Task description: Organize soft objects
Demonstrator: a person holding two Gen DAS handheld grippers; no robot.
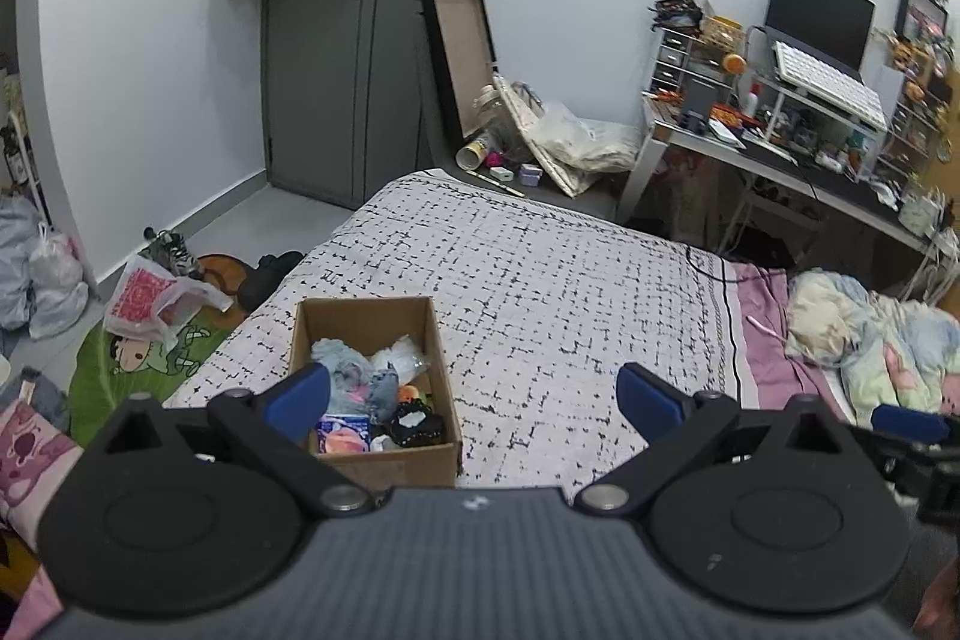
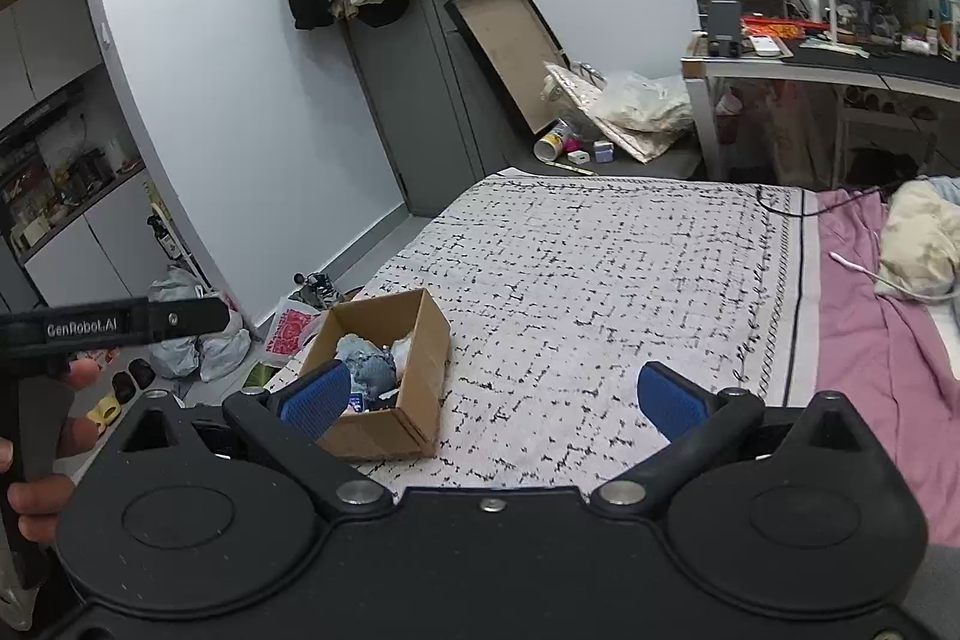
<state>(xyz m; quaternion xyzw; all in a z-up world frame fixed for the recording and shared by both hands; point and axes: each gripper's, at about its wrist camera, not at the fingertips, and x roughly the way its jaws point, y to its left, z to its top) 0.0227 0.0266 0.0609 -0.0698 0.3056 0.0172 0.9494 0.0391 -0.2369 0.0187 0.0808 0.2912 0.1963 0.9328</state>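
Left and right wrist views. My left gripper (image 1: 474, 400) is released, its blue pads spread wide with nothing between them; it hovers above the near end of the bed. My right gripper (image 2: 495, 403) is likewise released and empty, its blue fingers (image 2: 672, 403) well apart over the same blanket (image 1: 540, 280), a white cover with a black broken-grid pattern. The task's thing, a cardboard box (image 1: 441, 376) of soft objects (image 1: 366, 382), stands open on the blanket near its left edge, just ahead of my left-hand pad in both views; the same box (image 2: 429, 370) shows blue-grey cloth, a dark item and a printed packet piled inside. To the right of the blanket lies a pink sheet (image 2: 870, 328) bearing a crumpled pastel quilt (image 1: 870, 340). My left hand (image 2: 42, 436) grips the other tool's handle at the left margin of the right wrist view. Beyond the bed stand a grey door (image 1: 336, 88) and a cluttered desk (image 1: 780, 142).
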